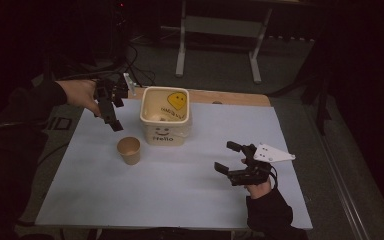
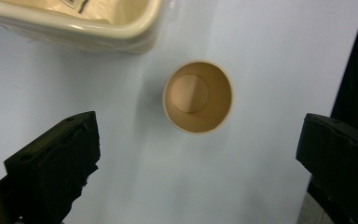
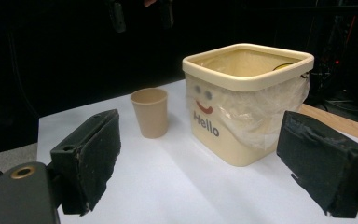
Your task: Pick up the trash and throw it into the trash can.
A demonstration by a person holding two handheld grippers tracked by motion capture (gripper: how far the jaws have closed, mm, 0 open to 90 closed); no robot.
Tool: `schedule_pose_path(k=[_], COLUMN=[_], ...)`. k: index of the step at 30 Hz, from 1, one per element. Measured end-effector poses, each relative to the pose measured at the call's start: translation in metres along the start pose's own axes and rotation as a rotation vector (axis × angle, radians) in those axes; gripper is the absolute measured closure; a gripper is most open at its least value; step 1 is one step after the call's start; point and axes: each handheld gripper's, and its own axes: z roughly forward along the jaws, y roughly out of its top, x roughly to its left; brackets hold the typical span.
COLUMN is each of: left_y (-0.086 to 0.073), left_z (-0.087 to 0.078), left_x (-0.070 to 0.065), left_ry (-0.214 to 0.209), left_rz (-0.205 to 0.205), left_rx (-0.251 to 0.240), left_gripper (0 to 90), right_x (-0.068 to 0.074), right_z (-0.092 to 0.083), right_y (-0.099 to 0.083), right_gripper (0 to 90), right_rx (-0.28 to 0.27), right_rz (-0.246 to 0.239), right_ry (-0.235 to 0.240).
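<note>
On the pale blue table sheet (image 1: 180, 190), a cream "Hello" bin (image 1: 165, 116) lined with clear plastic stands upright. Just beside its front left corner stands an empty paper cup (image 1: 129, 150), upright, not touching it. The left gripper (image 1: 111, 116) hovers above the cup, jaws wide apart. Well right of the bin, the right gripper (image 1: 228, 157) points toward it, jaws apart too.

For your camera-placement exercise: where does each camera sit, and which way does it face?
High view: above the table, looking forward and down; both forearms and tongs show.
Left gripper view: on the left tongs, looking straight down into the paper cup.
Right gripper view: on the right tongs, facing the bin.
All share cup and bin.
</note>
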Motion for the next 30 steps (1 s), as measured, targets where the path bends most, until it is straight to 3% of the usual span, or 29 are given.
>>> schedule_pose_path(k=[7,15,30], left_y=[-0.001,0.001,-0.009], left_z=[0.010,0.025,0.079], left_x=[-0.005,-0.010,-0.007], left_ry=[-0.003,-0.008,-0.038], left_rz=[-0.009,0.012,0.009], left_rx=[0.007,-0.008,-0.005], left_gripper=[0.4,0.4,0.4], right_x=[0.001,0.002,0.002], right_z=[0.000,0.000,0.001], right_y=[0.000,0.001,0.002], right_gripper=[13.2,13.3,13.3], right_rx=[0.002,0.004,0.008], right_rz=[-0.002,-0.009,-0.016], right_ry=[0.002,0.004,0.011])
